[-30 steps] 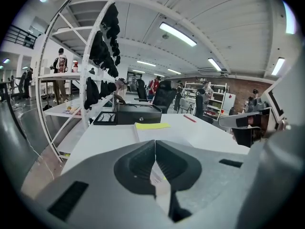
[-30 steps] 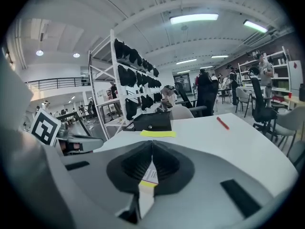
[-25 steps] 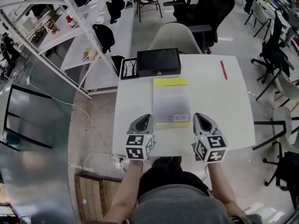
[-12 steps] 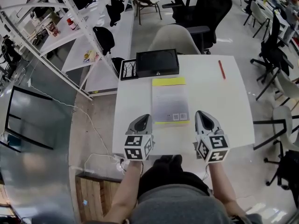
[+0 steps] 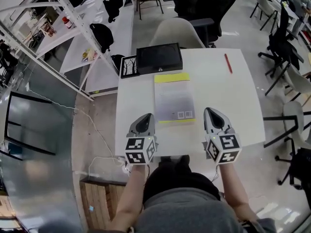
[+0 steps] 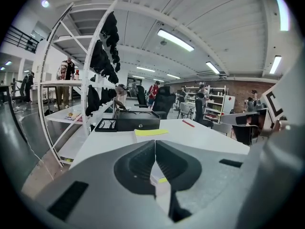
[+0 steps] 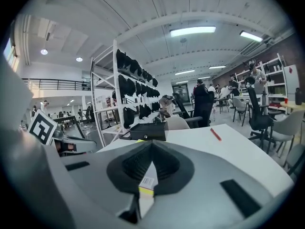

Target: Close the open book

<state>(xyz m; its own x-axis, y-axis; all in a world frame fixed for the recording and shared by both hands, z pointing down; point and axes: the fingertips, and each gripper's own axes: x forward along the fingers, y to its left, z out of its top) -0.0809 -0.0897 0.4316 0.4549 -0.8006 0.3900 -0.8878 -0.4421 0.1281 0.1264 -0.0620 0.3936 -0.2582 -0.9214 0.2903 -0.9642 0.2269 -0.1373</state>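
The book [image 5: 173, 98] lies flat in the middle of the white table [image 5: 233, 101], a grey cover with a yellow strip at its far and near ends and small printed squares near the front. My left gripper [image 5: 145, 123] hovers at the book's near-left corner, jaws shut and empty. My right gripper [image 5: 214, 116] hovers at the near-right corner, also shut with nothing in it. In the left gripper view the jaws [image 6: 155, 147] meet, with the book's yellow end [image 6: 150, 132] beyond them. In the right gripper view the shut gripper [image 7: 151, 149] shows a barcode label of the book [image 7: 147, 181] below it.
A black box [image 5: 159, 58] stands at the table's far edge just behind the book, a framed picture [image 5: 129, 66] to its left. A red pen [image 5: 227, 63] lies at the far right. A pale chair [image 5: 182, 33] is behind the table, a rack of shelves [image 5: 63, 33] at left.
Both grippers stay shut and nearly still at the book's near corners. The head view has shifted a little; the book has not moved.
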